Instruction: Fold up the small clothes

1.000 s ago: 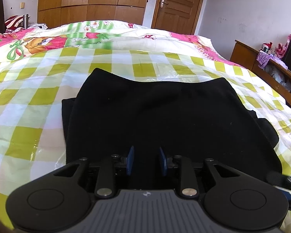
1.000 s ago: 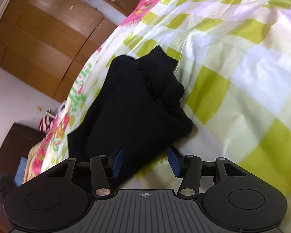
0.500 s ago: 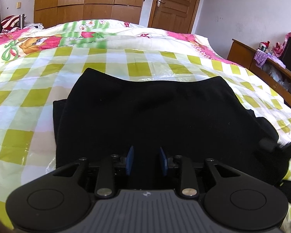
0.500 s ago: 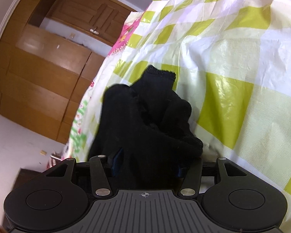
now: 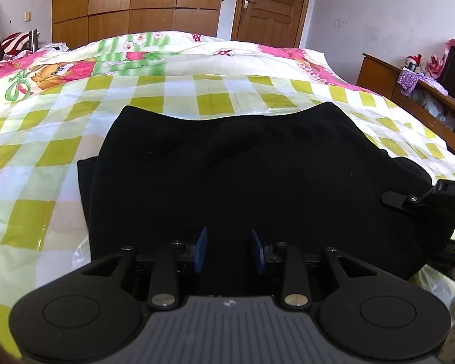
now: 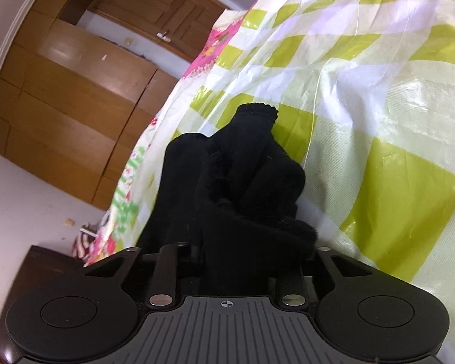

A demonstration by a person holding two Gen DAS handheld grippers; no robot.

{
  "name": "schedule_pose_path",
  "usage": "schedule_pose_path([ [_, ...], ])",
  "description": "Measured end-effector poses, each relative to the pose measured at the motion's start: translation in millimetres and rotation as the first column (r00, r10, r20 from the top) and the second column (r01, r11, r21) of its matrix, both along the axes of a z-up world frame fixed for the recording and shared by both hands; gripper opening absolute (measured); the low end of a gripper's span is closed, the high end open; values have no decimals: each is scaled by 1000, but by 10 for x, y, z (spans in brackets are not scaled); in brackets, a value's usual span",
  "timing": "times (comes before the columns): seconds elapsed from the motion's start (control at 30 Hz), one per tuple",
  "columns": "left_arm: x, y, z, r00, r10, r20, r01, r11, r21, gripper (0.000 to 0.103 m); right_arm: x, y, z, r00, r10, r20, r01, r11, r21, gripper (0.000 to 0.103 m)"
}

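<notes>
Bunched black garment (image 6: 236, 200) hides right hand-held gripper (image 6: 233, 261) fingertips.

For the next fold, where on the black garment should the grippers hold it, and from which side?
Grip the black garment at its near edge, from the near side. It lies flat on the checked sheet with that edge at the left gripper, fabric between its pads. The right gripper, jaws just closing, has the bunched right end.

Left hand-held gripper (image 5: 228, 250): pitched downward, blue pads (image 5: 200, 250) parted, black fabric lying between them; grip not confirmable. Right hand-held gripper (image 6: 236, 261): rolled sideways, jaws have just been closing, bunched black fabric (image 6: 242, 182) clamped between them, pads hidden.
</notes>
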State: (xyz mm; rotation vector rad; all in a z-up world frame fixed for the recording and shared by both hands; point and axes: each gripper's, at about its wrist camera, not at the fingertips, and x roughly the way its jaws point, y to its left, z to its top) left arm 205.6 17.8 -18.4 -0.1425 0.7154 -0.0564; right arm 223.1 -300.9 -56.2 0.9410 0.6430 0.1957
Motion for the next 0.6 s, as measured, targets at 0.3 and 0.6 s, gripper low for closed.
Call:
schedule_pose_path([
  [0.3, -304, 104, 39, 999, -31, 18, 32, 996, -83, 48, -238, -184, -31, 998, 31, -47, -32, 999, -16, 24],
  [0.6, -465, 335, 95, 999, 27, 29, -23, 993, -119, 48, -204, -169, -16, 998, 44, -37, -45, 999, -24, 31],
])
